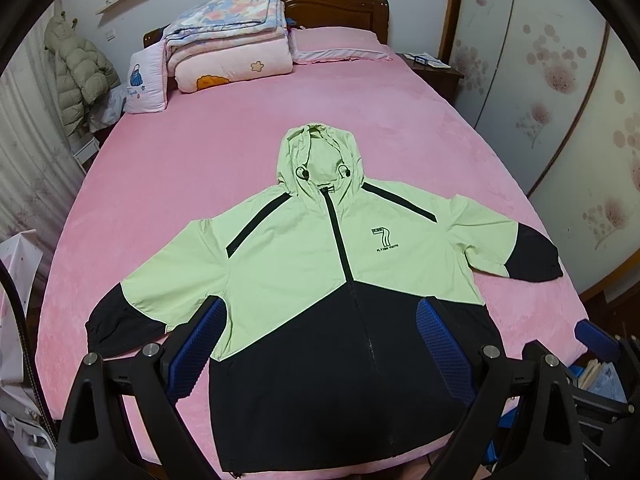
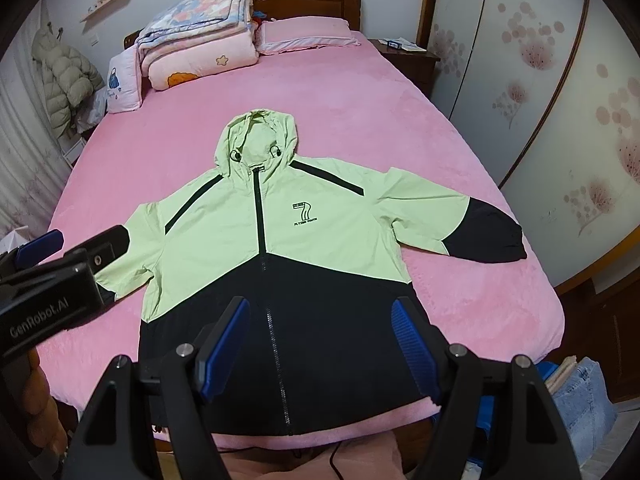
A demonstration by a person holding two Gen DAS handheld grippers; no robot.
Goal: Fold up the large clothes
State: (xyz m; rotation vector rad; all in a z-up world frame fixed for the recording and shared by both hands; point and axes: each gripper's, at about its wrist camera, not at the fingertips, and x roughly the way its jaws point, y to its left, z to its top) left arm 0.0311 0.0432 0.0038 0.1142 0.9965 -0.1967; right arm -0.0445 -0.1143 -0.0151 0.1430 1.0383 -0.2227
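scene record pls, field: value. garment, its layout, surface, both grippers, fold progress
garment: green and black hooded jacket, zipped shut
layout: spread flat, front up, hood toward the headboard, both sleeves out to the sides
surface: pink bed cover
left gripper: open, above the hem area, nothing between the pads
right gripper: open, above the hem area, nothing held
other: folded quilts and pillow at the head end
fold progress: no fold made yet

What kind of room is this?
Most likely a bedroom: a big bed with a pink cover, a pillow and folded quilts by the wooden headboard, and a wardrobe at the side.
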